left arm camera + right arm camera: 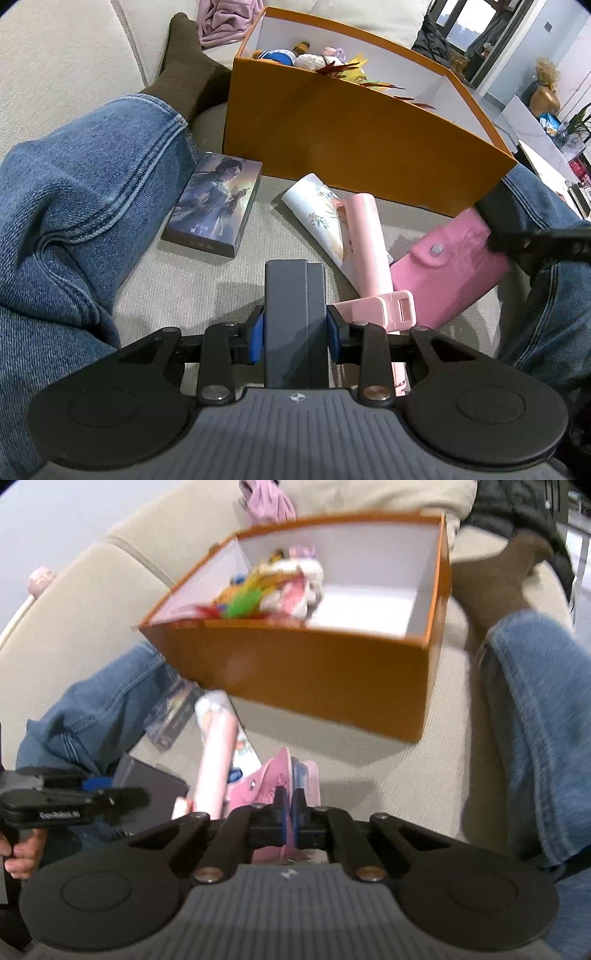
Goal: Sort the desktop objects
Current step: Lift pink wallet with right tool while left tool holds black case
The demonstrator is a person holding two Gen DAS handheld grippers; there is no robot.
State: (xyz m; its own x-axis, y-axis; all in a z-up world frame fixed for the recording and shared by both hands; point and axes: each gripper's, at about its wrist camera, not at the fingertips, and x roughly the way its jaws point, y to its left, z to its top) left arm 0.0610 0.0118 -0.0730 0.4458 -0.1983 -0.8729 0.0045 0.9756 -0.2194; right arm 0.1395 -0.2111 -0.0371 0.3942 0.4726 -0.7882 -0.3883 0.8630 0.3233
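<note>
My left gripper (295, 326) is shut on a dark grey flat case (286, 288), its blue pads pressing both long sides. Beyond it on the beige cushion lie an illustrated card box (214, 203), a white floral tube (314, 210), a pink cylinder (367, 240) and a pink clip (384, 306). A pink pouch (443, 266) lies at the right, with my right gripper (495, 242) at its far end. In the right wrist view, the right gripper (291, 812) is shut on the pink pouch (273, 779), which is pinched between its pads. The left gripper (114, 792) shows at the left edge.
An orange open box (351, 147) (314, 672) with a white inside stands behind the objects and holds plush toys and coloured feathers. A person's jeans-clad legs (81, 206) (535, 720) flank the cushion on both sides, with a brown sock (184, 66) beside the box.
</note>
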